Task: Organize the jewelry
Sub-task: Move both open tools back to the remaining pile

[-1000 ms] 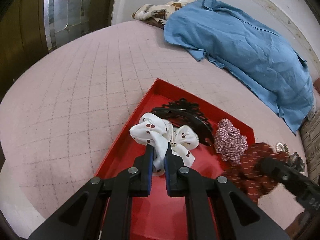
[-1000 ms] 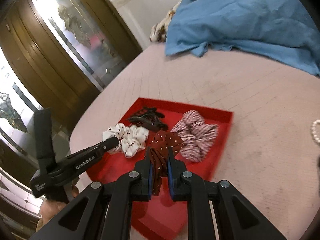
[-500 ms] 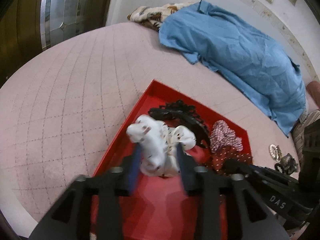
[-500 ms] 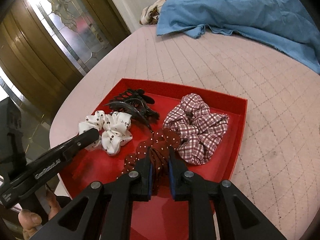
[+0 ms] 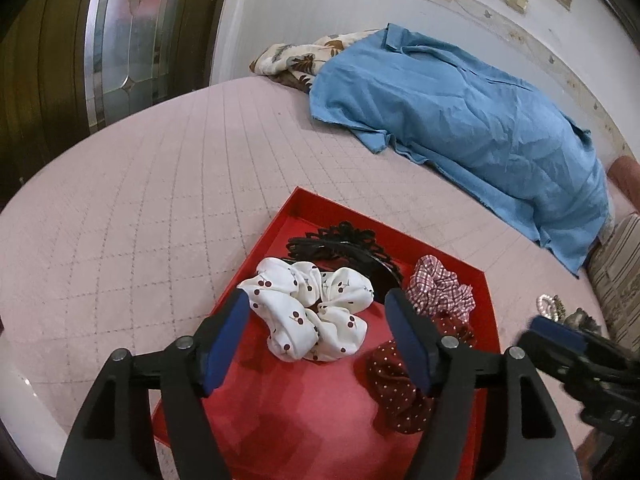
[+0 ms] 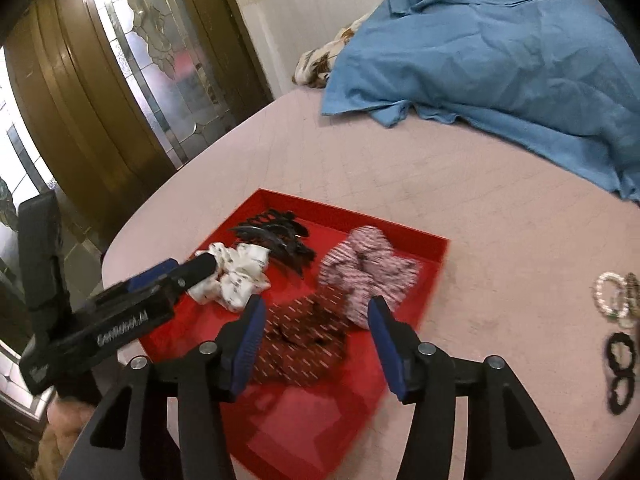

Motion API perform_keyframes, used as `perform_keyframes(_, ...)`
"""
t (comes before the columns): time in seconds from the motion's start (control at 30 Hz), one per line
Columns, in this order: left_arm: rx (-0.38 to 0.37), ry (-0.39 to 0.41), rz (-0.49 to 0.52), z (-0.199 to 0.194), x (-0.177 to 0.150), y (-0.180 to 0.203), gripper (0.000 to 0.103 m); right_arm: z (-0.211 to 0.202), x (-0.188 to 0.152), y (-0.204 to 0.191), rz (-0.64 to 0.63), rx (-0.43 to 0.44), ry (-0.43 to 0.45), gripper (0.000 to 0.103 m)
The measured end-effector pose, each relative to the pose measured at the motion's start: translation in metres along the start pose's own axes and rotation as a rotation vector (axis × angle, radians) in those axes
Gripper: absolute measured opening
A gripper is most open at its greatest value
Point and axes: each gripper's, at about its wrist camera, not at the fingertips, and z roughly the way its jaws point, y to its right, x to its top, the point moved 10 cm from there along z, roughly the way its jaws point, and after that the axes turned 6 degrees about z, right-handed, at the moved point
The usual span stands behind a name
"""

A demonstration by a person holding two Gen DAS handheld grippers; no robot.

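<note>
Item one, red tray point(image 5: 280, 220) point(image 6: 436, 256): shallow, square-cornered, resting flat on the pink quilted bed cover point(image 5: 140, 200) point(image 6: 500, 220). It holds four pieces.

Item two, white scrunchie with cherry print point(image 5: 308, 312) point(image 6: 240, 272): lies on the tray floor on its left side. I see my left gripper point(image 5: 320, 340) standing wide around it, the blue pads well clear of the cloth on both sides; its jaws have just been opening and nothing is pressed between them.

Item three, dark red dotted scrunchie point(image 5: 400, 392) point(image 6: 304, 340): lies on the tray floor toward the near right. My right gripper point(image 6: 316, 340) is spread over it, jaws just opened, pads apart from the fabric as far as the blurred right wrist view lets me judge.

Item four, red-and-white checked scrunchie point(image 5: 440, 292) point(image 6: 372, 276): on the tray's right side, touching the dark red one.

Item five, black claw clip point(image 5: 340, 248) point(image 6: 276, 236): at the tray's far side, just behind the white scrunchie, partly overlapped by it.

Off the tray, on the cover to the right: a pearl bracelet point(image 5: 548, 304) point(image 6: 610, 292) beside other small pieces I cannot make out, and black hair ties point(image 6: 622, 368) nearer the edge.

Farther back: a blue shirt point(image 5: 460, 120) point(image 6: 500, 60) spread across the cover, with a floral cloth point(image 5: 292, 56) point(image 6: 320, 64) partly under it. A glazed wooden door point(image 5: 120, 32) point(image 6: 120, 100) stands at the left.
</note>
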Motion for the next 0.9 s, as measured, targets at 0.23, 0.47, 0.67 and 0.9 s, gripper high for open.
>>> perform_keyframes(0.23,0.045,-0.002,0.020,0.001,-0.007,0.002,0.070,-0.050,-0.023,0.065,0.039,-0.087,0.025,0.060)
perform_keyframes(0.47,0.093,0.046,0.060,-0.009,-0.010,0.012,0.070,-0.111,-0.050,0.160,0.129,-0.244,0.062,0.064)
perform_keyframes(0.67,0.042,0.020,0.101,-0.035,-0.015,0.052,0.070,-0.155,-0.068,0.238,0.254,-0.338,0.102,0.064)
perform_keyframes(0.9,-0.093,0.000,0.223,-0.066,-0.014,0.140,0.070,-0.190,-0.065,0.297,0.344,-0.384,0.167,0.064)
